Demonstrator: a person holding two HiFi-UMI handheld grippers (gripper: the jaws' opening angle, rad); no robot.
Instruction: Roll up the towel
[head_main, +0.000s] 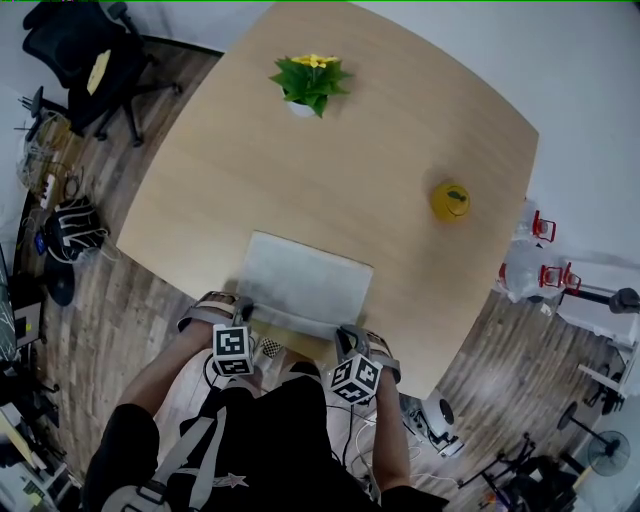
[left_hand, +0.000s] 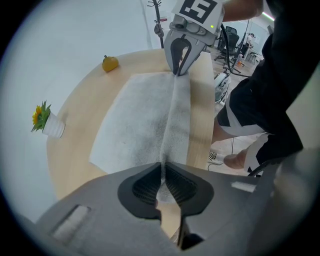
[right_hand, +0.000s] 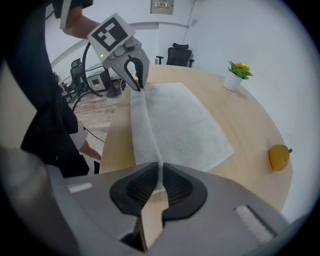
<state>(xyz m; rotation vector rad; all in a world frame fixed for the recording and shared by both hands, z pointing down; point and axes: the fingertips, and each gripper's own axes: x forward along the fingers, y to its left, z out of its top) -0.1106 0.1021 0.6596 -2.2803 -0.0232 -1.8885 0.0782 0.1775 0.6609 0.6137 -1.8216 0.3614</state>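
Underfoot, a floor (head_main: 110, 320) of brown wood-look planks, cluttered with cables and gear on both sides. Above it, a wide table (head_main: 400, 140) in pale, smooth wood grain, squarish with softly rounded corners and a thin rim. Off the far left corner, a black office chair (head_main: 85, 60) on a star base, well apart from the work.

At the table's near edge, right in front of the person, a white towel (head_main: 305, 275): rectangular and thin, with a fine nubbly weave. Spread flat over most of its area. Pinched up along the near side into one straight, narrow ridge from gripper to gripper, with a strip sloping off the ridge toward the table's rim. Straight far and side edges, square corners.

Clamped on the ridge's left end, the left gripper (left_hand: 162, 167): grey shell, dark ribbed pads drawn almost together with only the cloth fold between. Clamped likewise on the right end, the right gripper (right_hand: 160, 167), pointing steeply down.

Beyond the towel, broad bare wood. Near the far edge, a small potted plant (head_main: 310, 82) with green leaves, yellow blooms and a white pot. Toward the right rim, a round, smooth yellow fruit (head_main: 450, 200), well apart from the cloth.
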